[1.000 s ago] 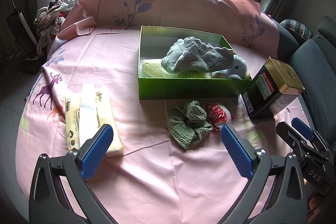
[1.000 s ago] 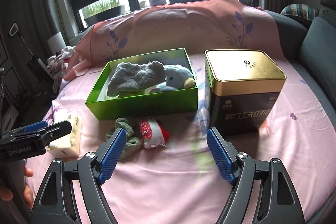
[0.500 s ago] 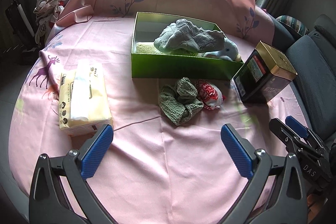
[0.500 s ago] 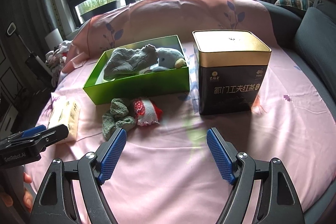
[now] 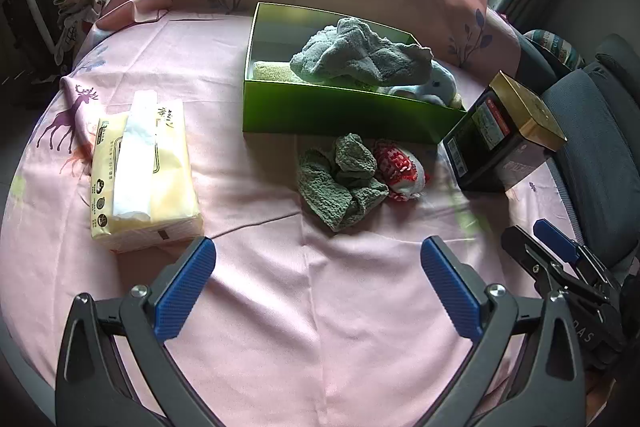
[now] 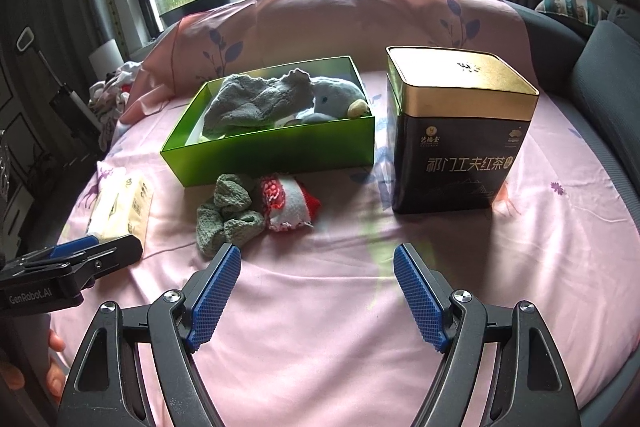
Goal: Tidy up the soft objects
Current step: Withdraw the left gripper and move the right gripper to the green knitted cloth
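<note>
Mid-approach, both the left tongs [image 5: 318, 261] and right tongs [image 6: 317, 269] apart and empty above the pink-clothed counter [image 5: 340, 307], short of green cloth [image 5: 340, 183] and red-white sock [image 5: 400, 167] lying just before the green box [image 5: 340, 111]; next, probably descending onto one and clamping.

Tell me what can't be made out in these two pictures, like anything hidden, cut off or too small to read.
- Green box: the grey towel covers most of its contents in both views; only parts of a pale cloth and blue plush toy show.
- Red and white sock: partly tucked behind the green cloth, right view.
- Tissue pack: print too small to read.
- Right gripper: cut off at the left view's edge.
</note>
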`<state>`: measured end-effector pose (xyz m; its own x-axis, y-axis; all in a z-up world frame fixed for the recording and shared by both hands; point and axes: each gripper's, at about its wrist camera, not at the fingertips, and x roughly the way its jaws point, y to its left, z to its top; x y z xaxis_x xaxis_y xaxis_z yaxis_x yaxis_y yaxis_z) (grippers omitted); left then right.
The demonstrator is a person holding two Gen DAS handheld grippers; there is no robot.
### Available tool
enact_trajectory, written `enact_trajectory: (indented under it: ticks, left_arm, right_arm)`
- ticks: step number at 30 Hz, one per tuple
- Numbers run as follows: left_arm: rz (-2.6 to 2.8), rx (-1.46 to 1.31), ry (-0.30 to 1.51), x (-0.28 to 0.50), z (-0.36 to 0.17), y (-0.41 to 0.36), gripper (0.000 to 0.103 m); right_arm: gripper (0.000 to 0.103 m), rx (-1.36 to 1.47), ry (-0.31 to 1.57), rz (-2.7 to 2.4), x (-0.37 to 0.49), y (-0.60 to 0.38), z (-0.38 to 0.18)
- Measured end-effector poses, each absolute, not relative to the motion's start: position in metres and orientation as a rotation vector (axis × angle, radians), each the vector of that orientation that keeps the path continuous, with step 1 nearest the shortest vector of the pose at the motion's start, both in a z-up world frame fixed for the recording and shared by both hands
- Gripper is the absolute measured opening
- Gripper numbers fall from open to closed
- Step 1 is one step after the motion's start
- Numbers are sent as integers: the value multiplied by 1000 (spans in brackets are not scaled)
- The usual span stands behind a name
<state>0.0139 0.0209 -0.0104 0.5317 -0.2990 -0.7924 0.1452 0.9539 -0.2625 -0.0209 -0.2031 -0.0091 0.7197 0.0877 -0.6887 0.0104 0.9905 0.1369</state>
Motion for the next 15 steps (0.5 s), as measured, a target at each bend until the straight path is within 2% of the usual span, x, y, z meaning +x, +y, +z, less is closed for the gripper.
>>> enact_trajectory:
  ticks: [15]
  left_arm:
    - [-402, -208, 1022, 46, -23, 19, 102]
  right_arm:
    - [79, 95, 832, 77, 0, -183, -33]
